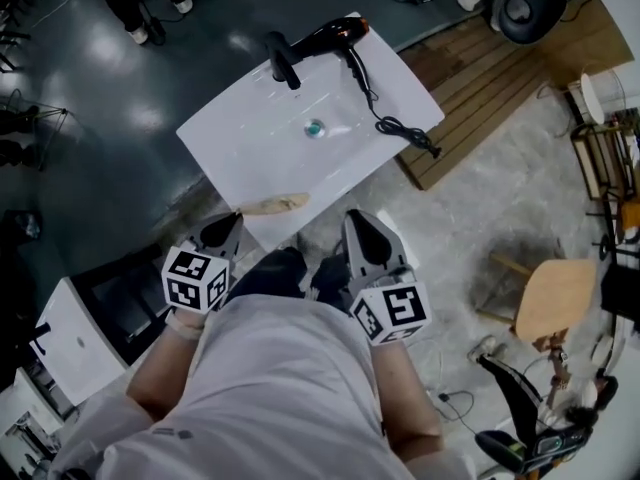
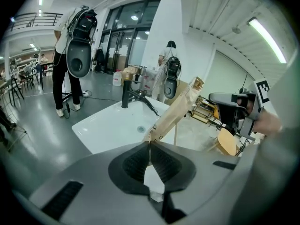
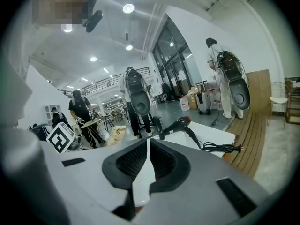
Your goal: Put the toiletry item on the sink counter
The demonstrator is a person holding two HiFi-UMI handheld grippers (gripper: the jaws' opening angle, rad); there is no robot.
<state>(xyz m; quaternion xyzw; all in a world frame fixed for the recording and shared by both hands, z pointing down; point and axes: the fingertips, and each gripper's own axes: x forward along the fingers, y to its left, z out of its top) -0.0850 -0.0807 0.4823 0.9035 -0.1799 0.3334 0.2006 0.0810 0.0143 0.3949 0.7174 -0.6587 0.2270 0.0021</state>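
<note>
Closed at the tips, the left gripper is seen pinching one end of a long, flat, tan paper-wrapped toiletry item. In the head view the item is shown reaching from the jaw tips across the near edge of the white rectangular sink counter. Whether it touches the surface cannot be told. In the left gripper view it is seen slanting up and away from the jaws.

The right gripper is held beside the counter's near corner, its jaws brought together with nothing between them.

On the counter, a black faucet is mounted at the far edge, and a round drain is set in the basin. A black hair dryer is laid near the faucet, with its black cord trailed towards the counter's right corner.
</note>
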